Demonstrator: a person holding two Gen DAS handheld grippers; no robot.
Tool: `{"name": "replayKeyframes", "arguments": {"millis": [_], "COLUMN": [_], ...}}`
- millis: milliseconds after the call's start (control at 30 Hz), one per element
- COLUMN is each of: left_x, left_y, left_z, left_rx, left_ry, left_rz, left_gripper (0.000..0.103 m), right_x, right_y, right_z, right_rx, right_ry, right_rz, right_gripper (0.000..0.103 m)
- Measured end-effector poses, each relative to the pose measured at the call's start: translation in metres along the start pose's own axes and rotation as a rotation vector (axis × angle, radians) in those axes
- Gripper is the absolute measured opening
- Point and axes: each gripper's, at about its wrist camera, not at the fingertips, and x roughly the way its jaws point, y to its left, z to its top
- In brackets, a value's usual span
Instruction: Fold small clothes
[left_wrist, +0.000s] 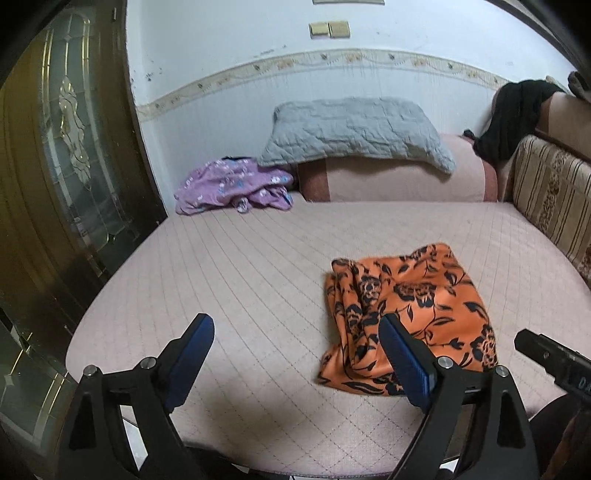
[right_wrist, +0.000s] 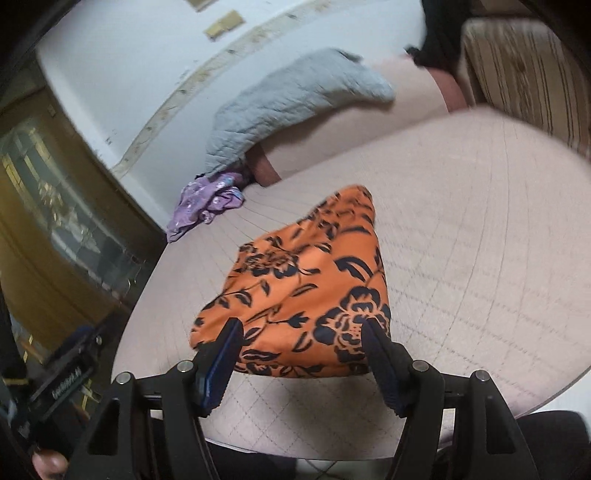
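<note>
Under both grippers stretches a pink quilted mattress (left_wrist: 258, 266), the biggest thing in either view, with a dark wood and glass door (left_wrist: 66, 155) off to the left of the tools and a white wall (left_wrist: 229, 48) with a floral border strip far ahead. Ahead of the left gripper (left_wrist: 297, 341), against that wall, a grey quilted pillow (left_wrist: 354, 129) rests on a pink bolster (left_wrist: 399, 181), and a striped cushion (left_wrist: 550, 192) stands to the far right. Only the left view shows black cloth (left_wrist: 513, 118) draped clearly over the sofa back beyond that cushion; the right view is tilted and blurred there. The orange floral garment (right_wrist: 310, 295) lies folded on the mattress, directly ahead of the right gripper (right_wrist: 301, 338) and to the right front of the left one, whose right finger hides part of its near edge. A crumpled purple garment (left_wrist: 232, 186) sits far ahead, left of the pillow, well apart from the orange one. Both tools stand spread with nothing pinched: the left one's blue pads (left_wrist: 194, 354) gape over bare mattress, and the right one's fingers straddle the garment's near edge, lifted clear of the cloth. Only the right view shows a fingertip (right_wrist: 50, 461) at its lower left corner.
</note>
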Motion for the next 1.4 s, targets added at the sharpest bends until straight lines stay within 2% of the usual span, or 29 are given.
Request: {"name": "replayKeyframes", "arguments": {"millis": [300, 767, 1067, 1200, 1400], "left_x": [-0.033, -0.054, -0.061, -0.070, -0.086], "left_y": [0.010, 0.018, 0.020, 0.017, 0.018], "left_z": [0.013, 0.020, 0.022, 0.024, 0.028], "left_rx": [-0.043, -0.076, -0.080, -0.058, -0.064], "left_ry": [-0.071, -0.085, -0.073, -0.096, -0.126], "left_rz": [0.025, 0.038, 0.093, 0.118, 0.112], "left_gripper": [0.100, 0.100, 0.100, 0.100, 0.100], "right_x": [-0.034, -0.068, -0.084, -0.088, -0.092], "right_y": [0.031, 0.056, 0.067, 0.067, 0.066], "right_z": [0.010, 0.017, 0.019, 0.018, 0.019], "right_rx": [-0.111, -0.208, -0.261, -0.264, -0.261], "right_ry": [-0.070, -0.157, -0.197, -0.205, -0.213], "right_rz": [-0.016, -0.034, -0.048, -0.049, -0.051], "right_gripper": [0.070, 0.070, 0.070, 0.070, 0.070]}}
